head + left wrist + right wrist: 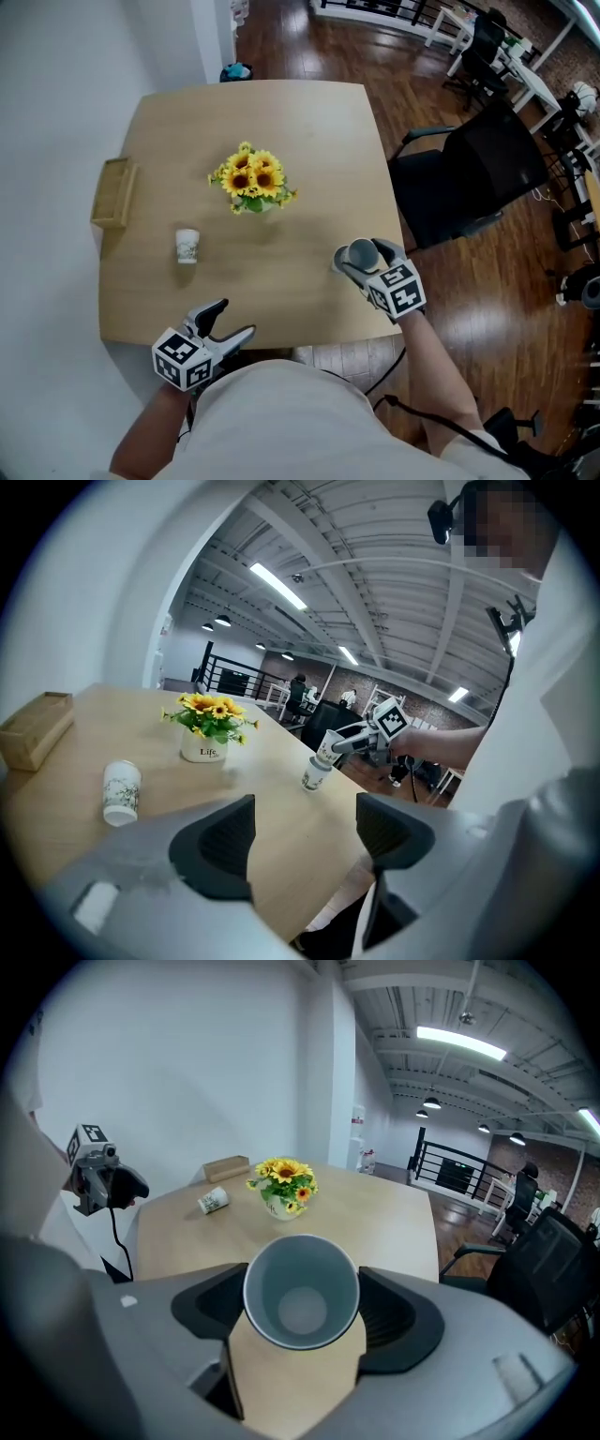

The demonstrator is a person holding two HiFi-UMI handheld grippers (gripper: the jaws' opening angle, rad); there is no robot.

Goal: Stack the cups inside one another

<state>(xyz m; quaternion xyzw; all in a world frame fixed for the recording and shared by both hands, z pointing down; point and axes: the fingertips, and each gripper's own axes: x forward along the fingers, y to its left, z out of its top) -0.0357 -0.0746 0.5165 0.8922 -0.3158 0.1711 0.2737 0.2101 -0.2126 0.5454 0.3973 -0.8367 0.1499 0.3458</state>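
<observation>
My right gripper is shut on a white paper cup, whose grey inside faces the camera. In the left gripper view this held cup hangs tilted just above a second cup that stands on the table near its right edge. In the head view the held cup hides the standing one. A third cup lies on its side at the table's left. My left gripper hovers at the front edge, jaws apart, with nothing between them.
A white vase of sunflowers stands mid-table. A wooden box sits at the left edge of the table. A black office chair stands to the right. A white wall runs close along the left.
</observation>
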